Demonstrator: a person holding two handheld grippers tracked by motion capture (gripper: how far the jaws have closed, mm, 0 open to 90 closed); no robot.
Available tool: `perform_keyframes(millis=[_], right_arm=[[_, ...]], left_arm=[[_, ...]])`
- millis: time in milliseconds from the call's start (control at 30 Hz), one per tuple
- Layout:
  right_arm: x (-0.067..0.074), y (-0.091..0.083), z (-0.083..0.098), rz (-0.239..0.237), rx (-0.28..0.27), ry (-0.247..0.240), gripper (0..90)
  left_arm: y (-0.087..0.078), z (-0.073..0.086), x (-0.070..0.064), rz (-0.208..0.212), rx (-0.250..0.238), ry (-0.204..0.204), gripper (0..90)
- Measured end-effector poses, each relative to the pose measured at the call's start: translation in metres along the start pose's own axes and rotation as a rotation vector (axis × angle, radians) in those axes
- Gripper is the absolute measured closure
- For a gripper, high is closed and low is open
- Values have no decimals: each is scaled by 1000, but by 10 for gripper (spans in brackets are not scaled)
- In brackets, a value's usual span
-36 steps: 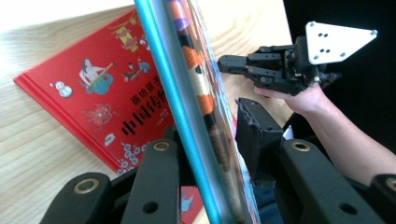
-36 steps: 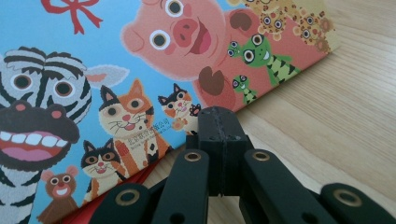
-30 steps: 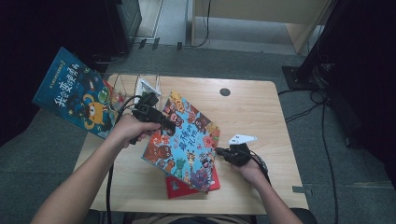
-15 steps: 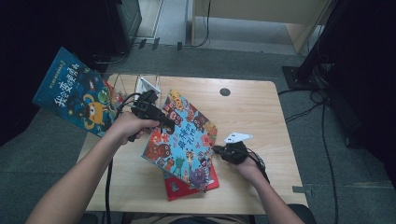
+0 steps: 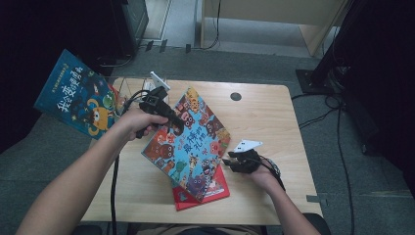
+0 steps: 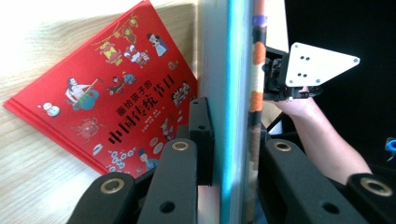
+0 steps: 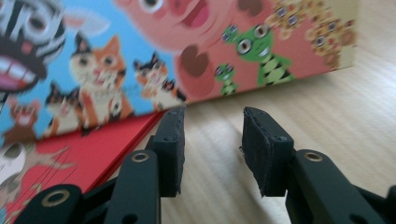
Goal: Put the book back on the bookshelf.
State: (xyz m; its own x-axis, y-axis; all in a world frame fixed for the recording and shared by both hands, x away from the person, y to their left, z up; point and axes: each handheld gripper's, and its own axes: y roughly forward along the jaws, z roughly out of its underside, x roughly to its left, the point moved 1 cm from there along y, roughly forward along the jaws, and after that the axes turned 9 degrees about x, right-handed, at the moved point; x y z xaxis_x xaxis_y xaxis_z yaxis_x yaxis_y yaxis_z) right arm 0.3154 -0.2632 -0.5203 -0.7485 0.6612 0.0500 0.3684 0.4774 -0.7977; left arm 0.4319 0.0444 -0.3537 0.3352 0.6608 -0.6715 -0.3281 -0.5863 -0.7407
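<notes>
The right claw has let go of the animal book's edge, jaws just opening.

The left gripper is raised over the table's left half, its forearm reaching in from the lower left and its jaws clamped tight. The right gripper sits low by the table's right side, wrist bent inward, its jaws having just been opening with nothing between the pads.

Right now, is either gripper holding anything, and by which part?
The left gripper clamps the blue animal book by its upper edge, tilting it above the red book. The right gripper holds nothing; its jaws have just been opening.
</notes>
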Motion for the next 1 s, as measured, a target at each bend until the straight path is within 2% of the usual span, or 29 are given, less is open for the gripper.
perform_keyframes(millis=[233, 300, 333, 367, 400, 433, 467, 500, 567, 600, 633, 667, 700, 733, 767, 867, 1000], right_arm=[[6, 1, 0, -39, 3, -24, 581], [7, 1, 0, -39, 1, -32, 581], [9, 1, 0, -44, -1, -40, 581], [9, 1, 0, -44, -1, -40, 581], [11, 2, 0, -42, -1, -47, 594], [11, 2, 0, -41, -2, -45, 595], [11, 1, 1, -41, -4, -43, 595], [12, 1, 1, -40, -6, -42, 596], [12, 1, 2, -37, -5, -40, 598], [13, 1, 3, -36, -11, -37, 604], [13, 1, 3, -36, -11, -37, 604], [14, 0, 4, -33, -10, -35, 608], [14, 0, 4, -33, -10, -35, 608], [15, 0, 5, -31, -15, -30, 609], [15, 0, 5, -31, -15, -30, 609], [16, -1, 7, -31, -24, -29, 611], [17, -1, 10, -33, -35, -20, 611]], left_arm=[[-23, -2, -10, -71, -3, 1, 803], [-36, 1, -12, -75, -17, 1, 802], [-49, 3, -12, -68, -37, 1, 805], [-49, 3, -12, -68, -37, 1, 810], [-57, 5, -13, -64, -45, 8, 809], [-75, 9, -16, -54, -68, 17, 812], [-85, 10, -18, -52, -88, 19, 810], [-85, 10, -18, -52, -88, 19, 811], [-108, 14, -22, -52, -114, 29, 812], [-131, 17, -24, -54, -141, 30, 812], [-131, 17, -24, -54, -141, 30, 812], [-143, 19, -25, -54, -153, 27, 814], [-154, 21, -24, -56, -161, 23, 814], [-175, 26, -22, -59, -183, 14, 814], [-175, 26, -22, -59, -183, 14, 814], [-206, 34, -14, -73, -226, -26, 814], [-236, 46, -2, -110, -262, -68, 813]])
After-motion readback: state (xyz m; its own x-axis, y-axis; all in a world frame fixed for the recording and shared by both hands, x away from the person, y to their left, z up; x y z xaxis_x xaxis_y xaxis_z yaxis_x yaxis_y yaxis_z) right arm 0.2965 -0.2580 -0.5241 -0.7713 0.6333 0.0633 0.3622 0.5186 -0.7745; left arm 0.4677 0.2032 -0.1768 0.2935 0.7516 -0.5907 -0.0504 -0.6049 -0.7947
